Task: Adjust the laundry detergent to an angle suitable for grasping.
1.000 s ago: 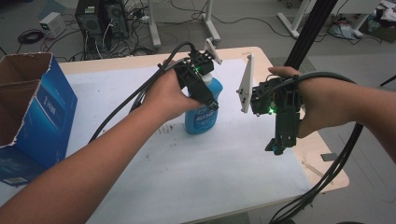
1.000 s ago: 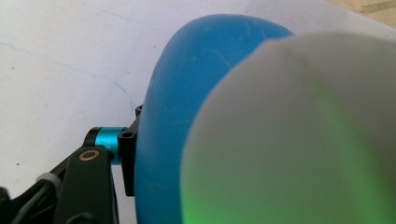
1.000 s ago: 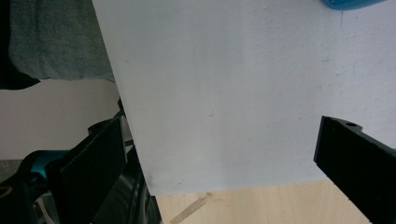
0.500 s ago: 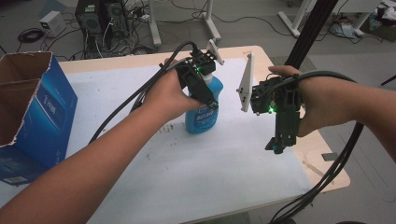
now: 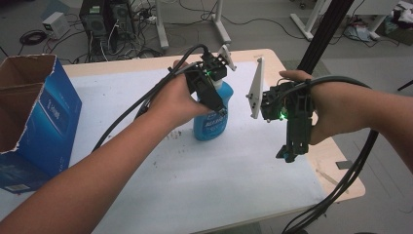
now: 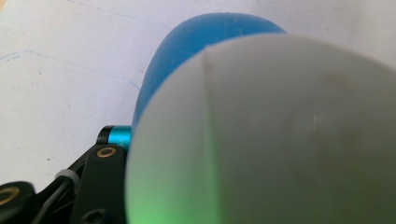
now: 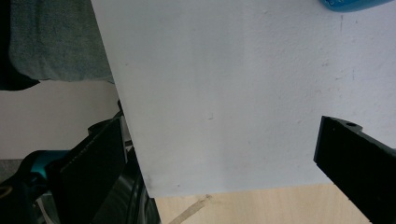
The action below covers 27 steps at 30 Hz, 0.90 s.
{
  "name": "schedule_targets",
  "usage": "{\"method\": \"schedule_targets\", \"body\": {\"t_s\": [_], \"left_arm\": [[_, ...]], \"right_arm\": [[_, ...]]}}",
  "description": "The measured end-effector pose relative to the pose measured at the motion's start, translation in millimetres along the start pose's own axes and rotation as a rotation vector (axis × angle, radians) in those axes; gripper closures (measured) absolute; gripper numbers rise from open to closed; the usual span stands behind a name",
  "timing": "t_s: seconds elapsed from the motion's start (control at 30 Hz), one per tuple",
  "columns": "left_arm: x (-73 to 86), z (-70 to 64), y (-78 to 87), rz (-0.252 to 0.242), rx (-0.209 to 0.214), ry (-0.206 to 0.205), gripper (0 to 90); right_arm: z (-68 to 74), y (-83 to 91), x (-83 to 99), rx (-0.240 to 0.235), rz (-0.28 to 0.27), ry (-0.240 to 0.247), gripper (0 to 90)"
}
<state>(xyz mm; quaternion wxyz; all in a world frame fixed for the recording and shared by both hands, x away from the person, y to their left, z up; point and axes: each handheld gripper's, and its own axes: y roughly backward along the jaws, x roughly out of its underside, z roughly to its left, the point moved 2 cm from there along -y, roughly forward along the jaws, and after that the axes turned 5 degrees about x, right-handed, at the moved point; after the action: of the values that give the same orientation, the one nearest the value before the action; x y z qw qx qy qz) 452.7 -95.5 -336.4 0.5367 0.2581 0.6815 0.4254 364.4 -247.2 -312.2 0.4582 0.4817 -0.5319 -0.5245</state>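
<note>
Two claws, left claw (image 5: 220, 105) seemingly gripping bottle (image 5: 210, 124)

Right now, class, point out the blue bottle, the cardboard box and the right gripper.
blue bottle (image 5: 209, 126), high view, on its label.
cardboard box (image 5: 58, 114), high view, on its blue side.
right gripper (image 5: 288, 155), high view, at its jaw tips.

Your left gripper (image 5: 214, 92) and hand cover the blue bottle's (image 5: 209, 126) upper half; its label is too blurred to read. The cardboard box (image 5: 34, 122) is cut off at the left edge.
</note>
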Motion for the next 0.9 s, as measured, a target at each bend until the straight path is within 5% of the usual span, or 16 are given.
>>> {"method": "schedule_targets", "body": {"t_s": [0.6,0.9], "left_arm": [[17.7,-8.2,64.9,-0.028,0.024,-0.085,43.4],[39.2,-11.5,89.5,0.004,0.094,-0.152,43.4]], "right_arm": [[1.7,6.3,-13.6,0.014,0.001,0.025,1.4],[0.8,7.5,-21.8,0.018,0.002,0.029,1.4]]}}
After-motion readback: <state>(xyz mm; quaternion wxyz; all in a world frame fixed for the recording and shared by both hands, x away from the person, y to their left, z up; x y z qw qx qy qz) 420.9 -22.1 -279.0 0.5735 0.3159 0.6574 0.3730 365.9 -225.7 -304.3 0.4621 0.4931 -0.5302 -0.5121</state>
